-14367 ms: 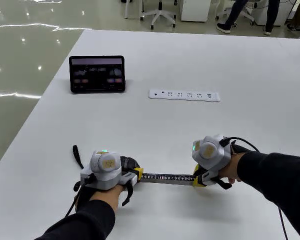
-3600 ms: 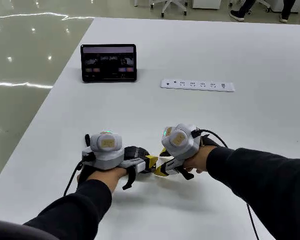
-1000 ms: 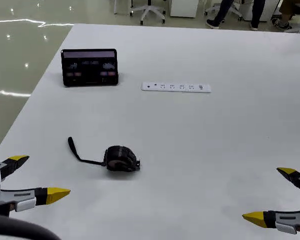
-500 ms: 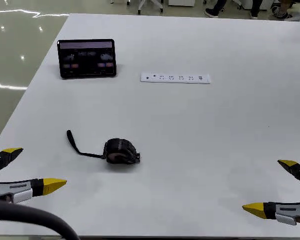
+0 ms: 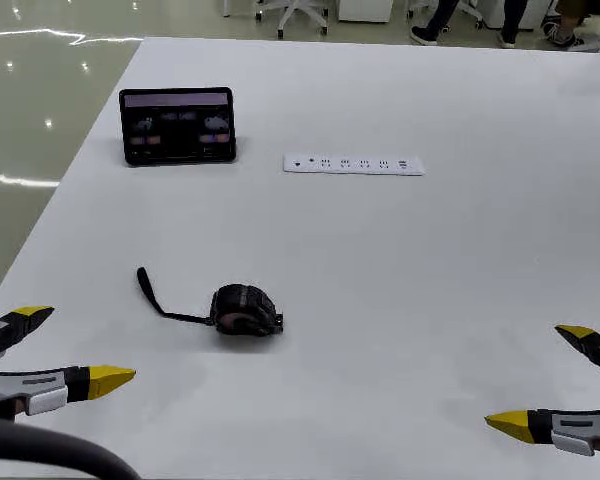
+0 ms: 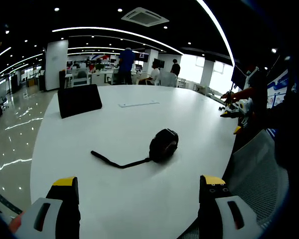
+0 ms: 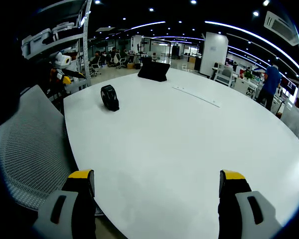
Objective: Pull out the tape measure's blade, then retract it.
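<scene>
A wide white table (image 5: 460, 250) stands on a glossy pale floor (image 5: 40, 110) that mirrors the ceiling lights. White swivel-chair bases (image 5: 280, 15) stand beyond its far edge. Long curved light strips (image 6: 114, 30) run overhead near a square ceiling vent (image 6: 145, 16). A grey mesh chair (image 7: 25, 149) sits at the table's edge.

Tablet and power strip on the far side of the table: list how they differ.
The tablet is black and stands propped up, screen lit; the power strip is white and lies flat. The tablet is a broad rectangle; the power strip is long and thin. Both rest on the white table, beyond the tape measure.
</scene>
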Available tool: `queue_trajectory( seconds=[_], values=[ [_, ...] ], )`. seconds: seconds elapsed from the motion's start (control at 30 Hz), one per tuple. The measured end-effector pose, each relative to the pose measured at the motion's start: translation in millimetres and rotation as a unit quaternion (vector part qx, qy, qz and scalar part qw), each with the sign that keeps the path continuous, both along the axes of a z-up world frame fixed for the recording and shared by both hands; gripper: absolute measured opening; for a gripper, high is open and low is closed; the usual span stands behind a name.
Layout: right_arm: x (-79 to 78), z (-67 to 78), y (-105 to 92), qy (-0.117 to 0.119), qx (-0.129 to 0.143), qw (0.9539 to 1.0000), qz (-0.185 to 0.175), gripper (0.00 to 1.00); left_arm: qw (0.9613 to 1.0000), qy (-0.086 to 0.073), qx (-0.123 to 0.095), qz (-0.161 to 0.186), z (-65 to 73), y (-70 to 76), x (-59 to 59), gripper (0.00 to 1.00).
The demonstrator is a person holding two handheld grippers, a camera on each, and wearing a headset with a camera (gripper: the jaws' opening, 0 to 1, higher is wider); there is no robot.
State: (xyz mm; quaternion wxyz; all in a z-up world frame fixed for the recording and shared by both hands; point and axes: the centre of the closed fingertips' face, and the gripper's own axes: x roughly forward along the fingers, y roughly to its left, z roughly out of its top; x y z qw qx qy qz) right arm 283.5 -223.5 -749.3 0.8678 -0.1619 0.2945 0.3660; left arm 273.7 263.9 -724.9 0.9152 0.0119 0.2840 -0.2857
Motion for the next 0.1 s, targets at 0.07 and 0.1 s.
queue_trajectory(
  seconds=[0.07, 0.1],
  values=[
    [-0.5, 0.4, -0.1, 0.000, 0.000, 1.0000, 0.000, 1.00, 1.0000, 0.000, 0.000, 0.000, 0.0, 0.4, 0.2, 0.97],
    [-0.6, 0.4, -0.1, 0.000, -0.001, 1.0000, 0.000, 1.00, 1.0000, -0.001, 0.000, 0.001, 0.4, 0.7, 0.3, 0.97]
  ],
)
